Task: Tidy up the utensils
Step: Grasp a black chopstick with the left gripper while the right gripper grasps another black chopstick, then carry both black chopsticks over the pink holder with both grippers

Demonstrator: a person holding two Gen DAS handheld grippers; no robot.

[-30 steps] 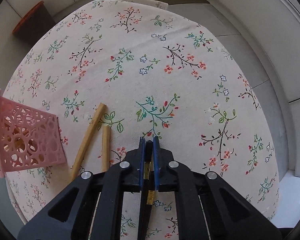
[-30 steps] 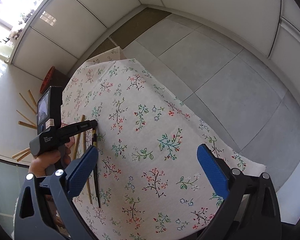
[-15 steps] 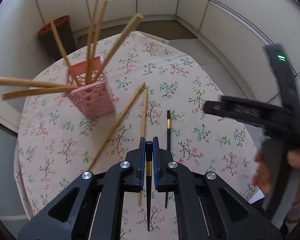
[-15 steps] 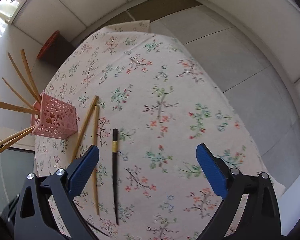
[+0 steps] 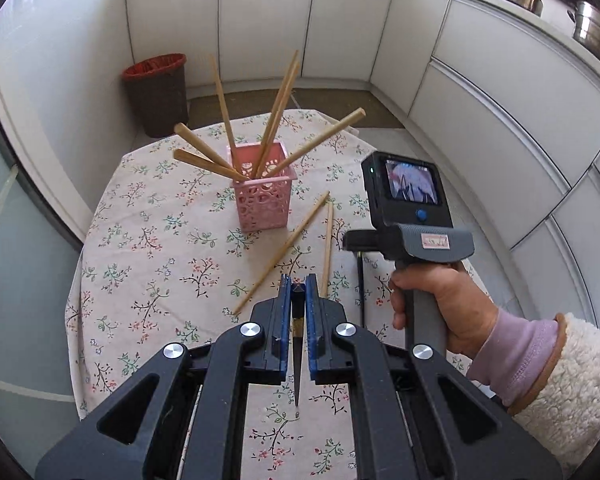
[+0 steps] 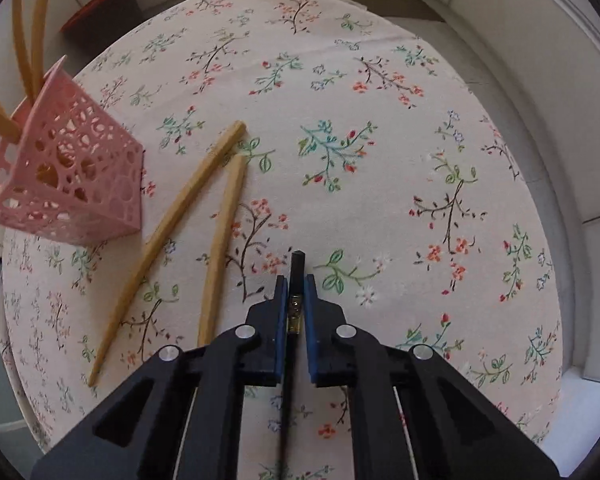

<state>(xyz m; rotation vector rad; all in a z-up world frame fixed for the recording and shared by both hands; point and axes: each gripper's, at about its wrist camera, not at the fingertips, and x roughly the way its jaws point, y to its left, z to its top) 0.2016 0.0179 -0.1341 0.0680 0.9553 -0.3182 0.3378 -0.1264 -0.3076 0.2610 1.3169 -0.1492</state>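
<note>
A pink perforated holder (image 5: 262, 194) with several wooden chopsticks stands on the floral table; it also shows in the right wrist view (image 6: 70, 184). My left gripper (image 5: 299, 284) is shut on a black chopstick (image 5: 297, 360), raised above the table. My right gripper (image 6: 296, 280) is shut on a second black chopstick (image 6: 297, 266) with a gold band, low at the cloth. Two wooden chopsticks (image 6: 168, 232) lie on the table between the holder and my right gripper; they also show in the left wrist view (image 5: 288, 242).
The round table has a floral cloth (image 6: 380, 140). A brown bin (image 5: 158, 94) with a red liner stands behind it by white cabinets. The hand and handle of the right gripper (image 5: 416, 240) show right of centre in the left wrist view.
My left gripper has lifted up and back with its black chopstick. My right gripper has come down and shut on the other black chopstick, which lay on the table.
</note>
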